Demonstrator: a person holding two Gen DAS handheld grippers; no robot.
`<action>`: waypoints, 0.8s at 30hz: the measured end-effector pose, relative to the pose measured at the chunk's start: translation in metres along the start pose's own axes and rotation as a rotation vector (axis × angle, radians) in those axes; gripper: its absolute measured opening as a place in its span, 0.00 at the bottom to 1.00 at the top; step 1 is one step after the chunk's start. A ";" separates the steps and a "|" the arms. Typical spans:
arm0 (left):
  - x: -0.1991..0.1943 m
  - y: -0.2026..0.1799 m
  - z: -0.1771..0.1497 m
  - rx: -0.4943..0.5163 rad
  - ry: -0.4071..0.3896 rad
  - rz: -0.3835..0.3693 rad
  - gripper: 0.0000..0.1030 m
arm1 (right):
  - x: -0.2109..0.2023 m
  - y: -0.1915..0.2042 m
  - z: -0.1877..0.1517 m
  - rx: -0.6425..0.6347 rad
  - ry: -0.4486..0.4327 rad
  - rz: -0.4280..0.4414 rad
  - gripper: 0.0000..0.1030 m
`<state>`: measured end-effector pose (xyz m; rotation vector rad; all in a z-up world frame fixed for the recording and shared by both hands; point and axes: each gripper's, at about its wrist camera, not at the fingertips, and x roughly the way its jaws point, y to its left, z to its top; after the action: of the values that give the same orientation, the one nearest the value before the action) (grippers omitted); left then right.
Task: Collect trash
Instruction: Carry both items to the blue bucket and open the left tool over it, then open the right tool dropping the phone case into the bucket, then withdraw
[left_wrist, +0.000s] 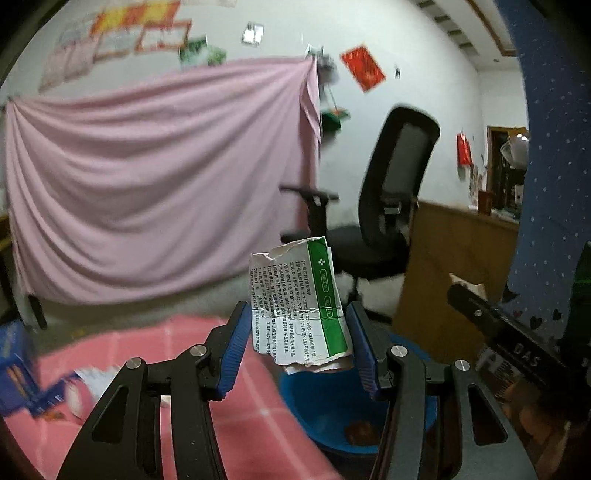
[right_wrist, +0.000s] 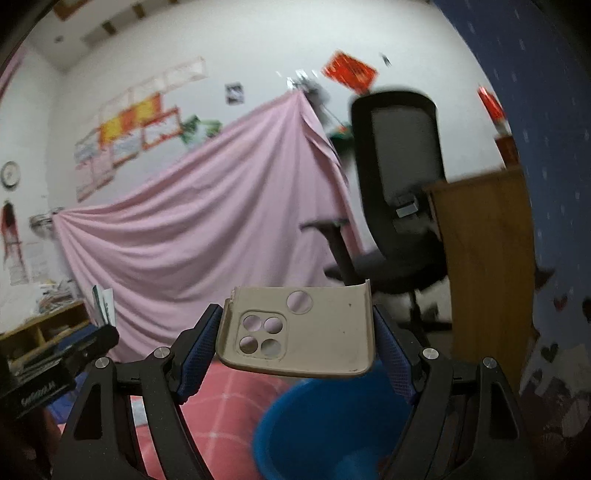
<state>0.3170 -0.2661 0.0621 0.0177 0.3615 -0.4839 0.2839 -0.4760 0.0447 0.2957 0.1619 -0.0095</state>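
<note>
My left gripper (left_wrist: 295, 328) is shut on a crumpled white and green printed paper package (left_wrist: 299, 306) and holds it up above the rim of a blue bin (left_wrist: 332, 417). My right gripper (right_wrist: 297, 332) is shut on a beige phone case (right_wrist: 299, 328) with round camera holes, held above the same blue bin (right_wrist: 325, 428). The right gripper shows at the right edge of the left wrist view (left_wrist: 517, 339). The left gripper with the paper shows at the left of the right wrist view (right_wrist: 99, 321).
A pink checked cloth (left_wrist: 236, 413) covers the table beside the bin, with a blue box (left_wrist: 18, 373) and white scraps on it. Behind stand a black office chair (left_wrist: 391, 192), a wooden cabinet (right_wrist: 487, 258) and a hung pink sheet (left_wrist: 155, 184).
</note>
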 end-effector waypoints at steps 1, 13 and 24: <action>0.010 -0.001 -0.001 -0.015 0.036 -0.010 0.46 | 0.007 -0.006 -0.002 0.016 0.032 -0.011 0.77; 0.112 0.000 -0.010 -0.157 0.354 -0.063 0.46 | 0.052 -0.056 -0.028 0.160 0.283 -0.049 0.77; 0.119 0.012 -0.031 -0.180 0.424 -0.040 0.53 | 0.066 -0.062 -0.039 0.175 0.378 -0.039 0.78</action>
<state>0.4097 -0.3060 -0.0088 -0.0624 0.8214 -0.4846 0.3409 -0.5234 -0.0208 0.4677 0.5435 -0.0062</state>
